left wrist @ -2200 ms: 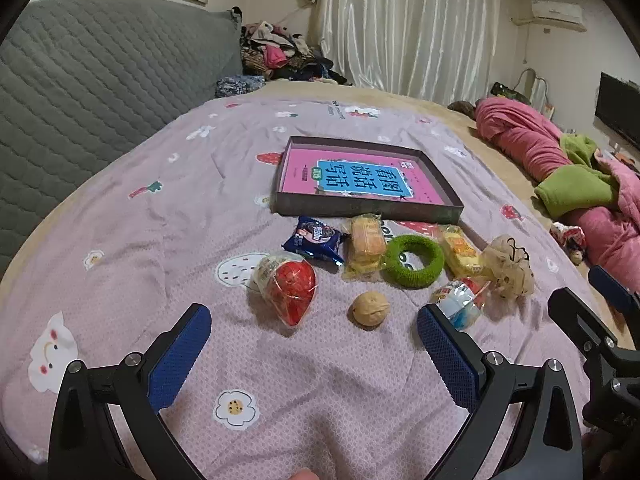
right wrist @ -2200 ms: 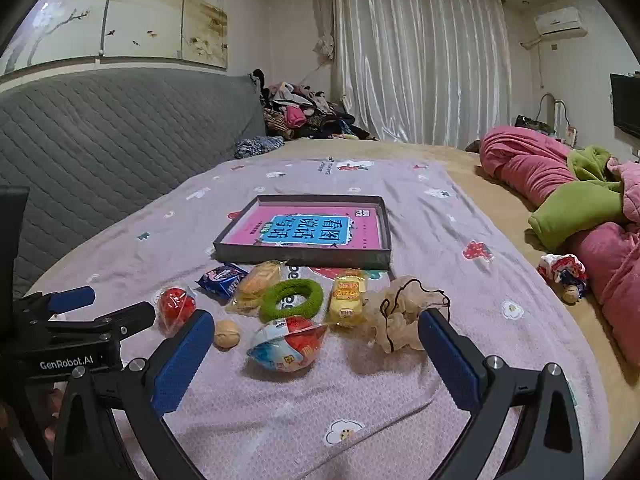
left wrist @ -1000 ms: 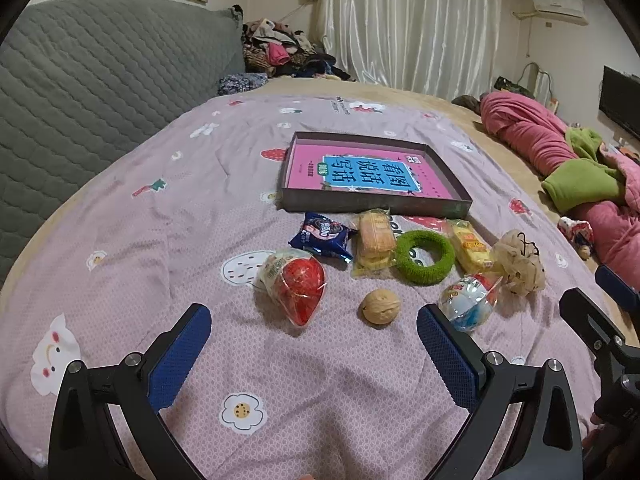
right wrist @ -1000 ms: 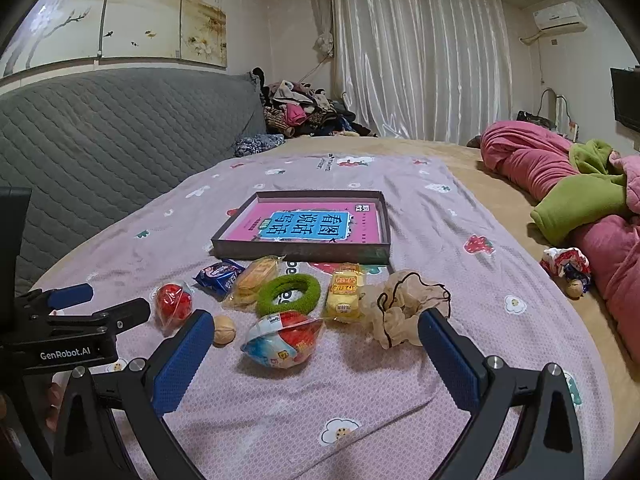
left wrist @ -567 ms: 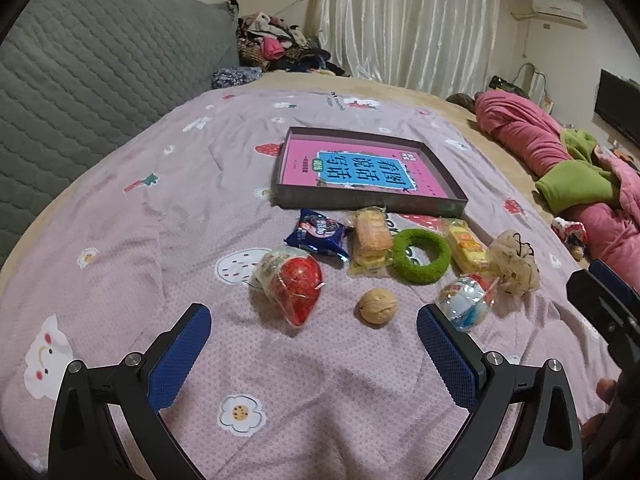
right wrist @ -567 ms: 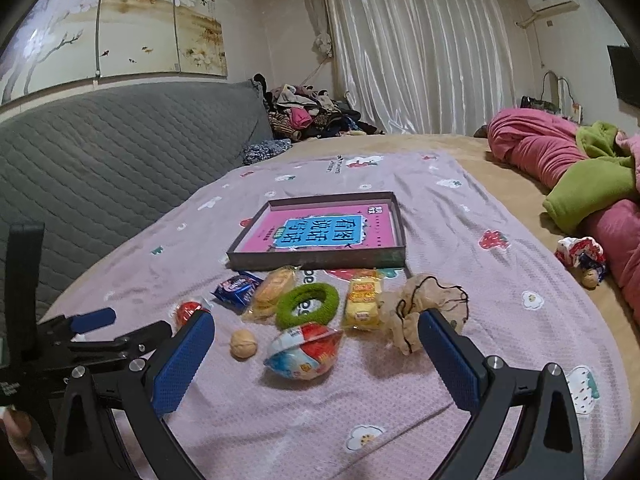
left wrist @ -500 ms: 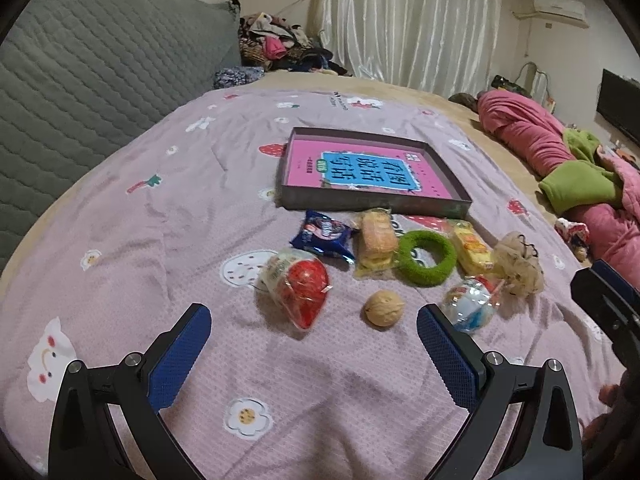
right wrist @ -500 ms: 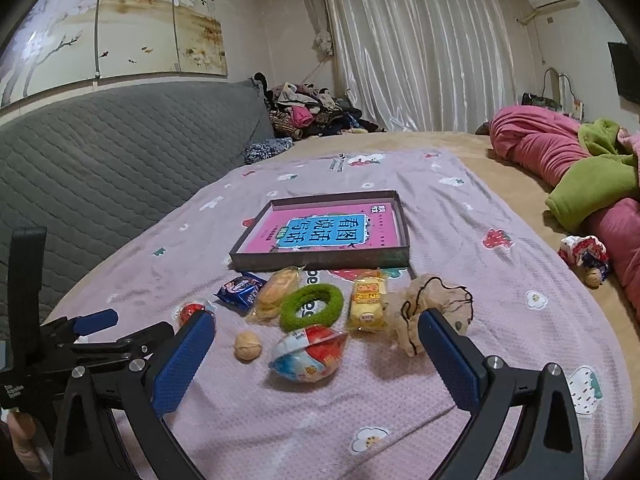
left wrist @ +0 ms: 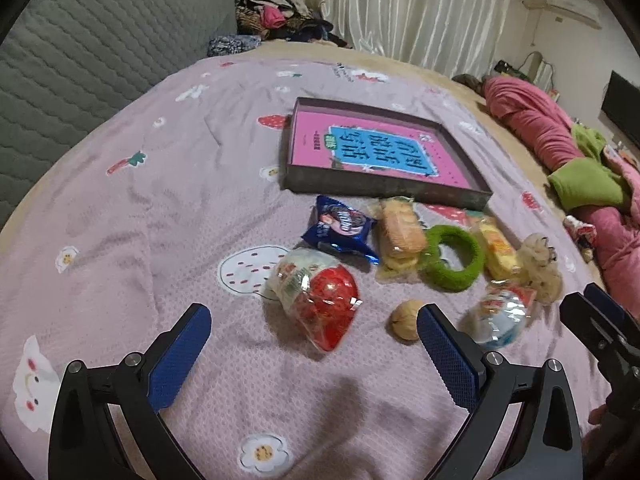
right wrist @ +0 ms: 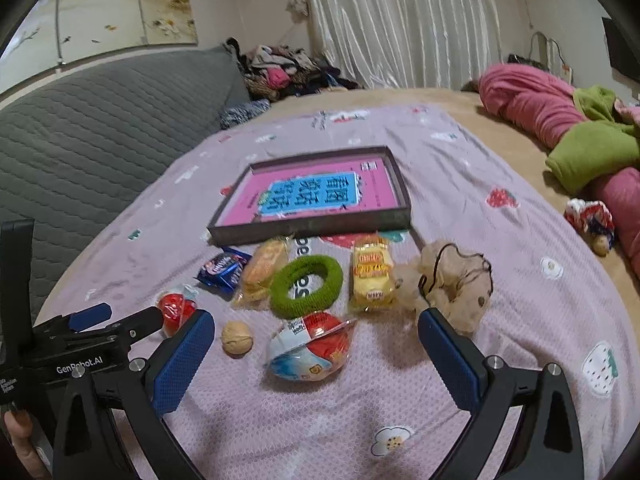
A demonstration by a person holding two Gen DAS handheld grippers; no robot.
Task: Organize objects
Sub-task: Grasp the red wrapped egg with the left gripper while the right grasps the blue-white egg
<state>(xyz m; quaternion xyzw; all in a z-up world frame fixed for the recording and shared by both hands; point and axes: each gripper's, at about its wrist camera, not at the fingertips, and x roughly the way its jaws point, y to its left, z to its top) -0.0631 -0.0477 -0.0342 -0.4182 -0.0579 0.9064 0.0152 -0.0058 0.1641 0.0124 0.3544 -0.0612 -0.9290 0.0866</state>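
A shallow dark tray (left wrist: 384, 190) (right wrist: 320, 226) with a pink and blue printed bottom lies on the lilac bedspread. In front of it lie a blue snack packet (left wrist: 340, 228) (right wrist: 222, 268), a wrapped bun (left wrist: 398, 232) (right wrist: 264, 268), a green ring (left wrist: 452, 258) (right wrist: 306, 286), a yellow wrapped snack (left wrist: 496, 246) (right wrist: 372, 276), a beige mesh pouch (left wrist: 540, 264) (right wrist: 456, 280), a walnut (left wrist: 406, 318) (right wrist: 237, 337) and two wrapped toy eggs (left wrist: 320, 300) (right wrist: 310, 344). My left gripper (left wrist: 314, 344) is open just short of the red egg. My right gripper (right wrist: 316, 346) is open around the other egg.
A grey quilted headboard (left wrist: 88, 48) runs along the left. Pink and green bedding (left wrist: 568, 152) is bunched at the right, with a small toy (right wrist: 592, 220) beside it. A pile of clothes (right wrist: 280, 68) and curtains stand at the back.
Both grippers have moved forward and lower toward the row of objects, which now look larger. Both stay open and nothing on the bed has moved.
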